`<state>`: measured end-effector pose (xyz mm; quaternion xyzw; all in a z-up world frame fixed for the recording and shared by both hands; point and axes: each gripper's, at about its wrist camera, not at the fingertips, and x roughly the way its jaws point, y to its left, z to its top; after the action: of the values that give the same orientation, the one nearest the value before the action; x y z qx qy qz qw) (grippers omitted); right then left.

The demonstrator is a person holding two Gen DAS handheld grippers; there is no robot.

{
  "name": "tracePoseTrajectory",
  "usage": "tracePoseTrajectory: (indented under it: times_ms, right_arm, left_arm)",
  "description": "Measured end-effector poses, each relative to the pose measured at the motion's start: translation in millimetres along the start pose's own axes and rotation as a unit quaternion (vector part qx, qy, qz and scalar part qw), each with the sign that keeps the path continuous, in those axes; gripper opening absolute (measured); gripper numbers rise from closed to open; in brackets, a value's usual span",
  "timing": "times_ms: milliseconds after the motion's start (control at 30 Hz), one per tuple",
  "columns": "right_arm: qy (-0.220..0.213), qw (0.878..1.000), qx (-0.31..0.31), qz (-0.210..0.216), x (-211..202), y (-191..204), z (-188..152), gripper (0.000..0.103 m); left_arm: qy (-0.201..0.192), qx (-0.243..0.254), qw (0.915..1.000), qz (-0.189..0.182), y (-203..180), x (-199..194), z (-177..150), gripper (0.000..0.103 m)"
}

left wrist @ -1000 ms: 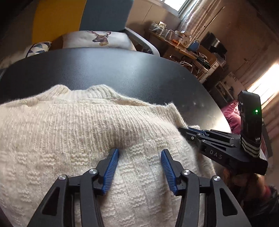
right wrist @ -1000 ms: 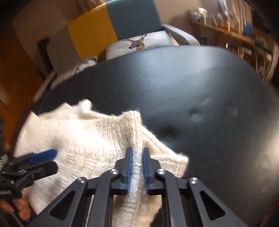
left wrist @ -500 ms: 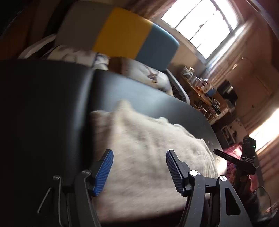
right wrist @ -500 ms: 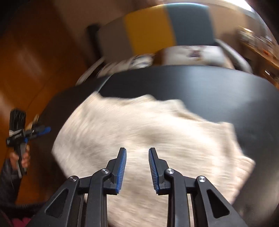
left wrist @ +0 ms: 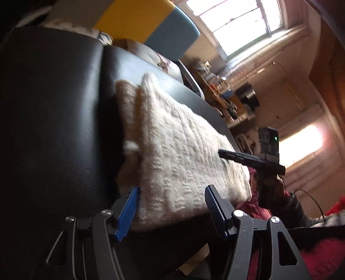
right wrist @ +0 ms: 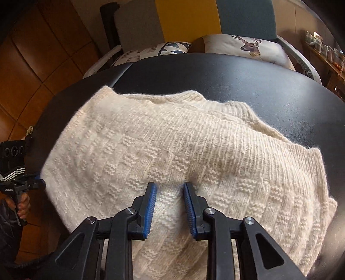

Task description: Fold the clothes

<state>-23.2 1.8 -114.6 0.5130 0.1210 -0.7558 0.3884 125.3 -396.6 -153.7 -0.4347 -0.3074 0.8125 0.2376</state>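
Lived-in home, living room by the look of it. Sofa [right wrist: 189, 19] with grey, yellow and teal back panels, throw cushions on it: deer-head cushion [right wrist: 248, 46], geometric-print cushion [right wrist: 170, 48]. Black padded leather surface [right wrist: 269, 86] in front. Wood-panelled wall [right wrist: 43, 53] on one side. Bright window [left wrist: 241, 19] in a plain pale wall, cluttered wooden shelf [left wrist: 222, 97] below it with jars and small bits. Warm daylight, domestic clutter.
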Motion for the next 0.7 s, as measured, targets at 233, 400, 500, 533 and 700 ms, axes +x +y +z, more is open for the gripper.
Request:
tracePoseTrajectory:
  times_ms: [233, 400, 500, 533, 700]
  right_arm:
    - [0.009, 0.999, -0.002, -0.053, -3, -6, 15, 0.024]
    - [0.001, 0.996, -0.059, 0.072, -9, 52, 58, 0.028]
    - [0.023, 0.985, -0.09, 0.146, 12, 95, 91, 0.029]
    - [0.035, 0.982, -0.096, 0.161, 21, 107, 101, 0.03]
    - [0.125, 0.976, -0.098, 0.146, 91, 138, 132, 0.031]
  left_arm:
    - [0.051, 0.035, 0.998, 0.01, -23, 29, -34, 0.008]
    - [0.039, -0.002, 0.9992, -0.008, -33, 36, -45, 0.01]
    - [0.034, -0.03, 0.9987, -0.02, -33, 40, -45, 0.019]
    - [0.032, -0.032, 0.9988, -0.02, -34, 41, -45, 0.019]
    - [0.018, 0.001, 0.9997, 0.015, -53, 46, -48, 0.016]
